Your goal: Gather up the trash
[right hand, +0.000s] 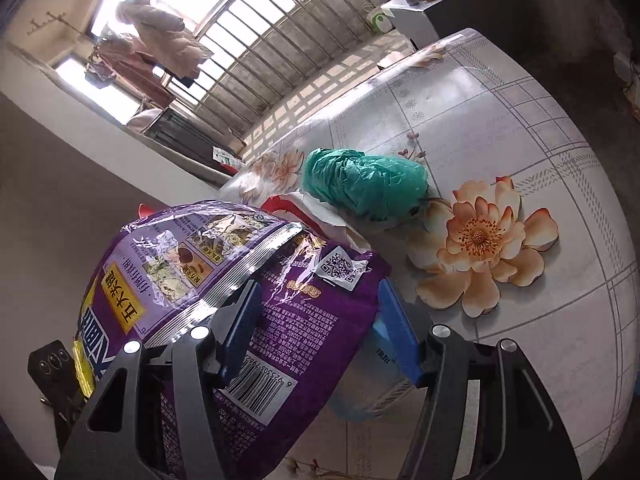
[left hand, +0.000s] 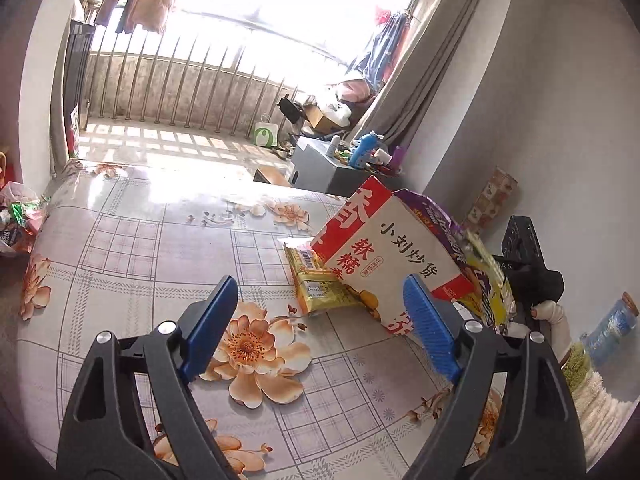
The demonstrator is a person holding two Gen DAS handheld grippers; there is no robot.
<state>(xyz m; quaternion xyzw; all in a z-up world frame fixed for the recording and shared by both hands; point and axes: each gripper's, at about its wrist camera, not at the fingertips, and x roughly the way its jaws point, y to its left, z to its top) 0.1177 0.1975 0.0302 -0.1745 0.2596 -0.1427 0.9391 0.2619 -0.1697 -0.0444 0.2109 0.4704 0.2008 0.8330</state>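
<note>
A red and white paper snack bag [left hand: 384, 248] stands on the flowered table [left hand: 160, 240], with a yellow wrapper [left hand: 320, 288] under its left side and a purple foil bag [left hand: 448, 228] behind it. My left gripper [left hand: 320, 320] is open and empty, just in front of the paper bag. In the right wrist view the purple foil bag [right hand: 224, 280] lies between the fingers of my right gripper [right hand: 320, 320], whose jaws stand apart around it. A crumpled green plastic bag [right hand: 364, 184] lies on the table beyond, and a pale blue package [right hand: 380, 376] lies under the purple bag.
The right gripper's body [left hand: 528, 264] shows at the right in the left wrist view, by the wall. A plastic bottle [left hand: 612, 332] lies at the far right. A grey cabinet [left hand: 320, 164] with bottles stands beyond the table. A bag of rubbish [left hand: 20, 216] sits left of the table.
</note>
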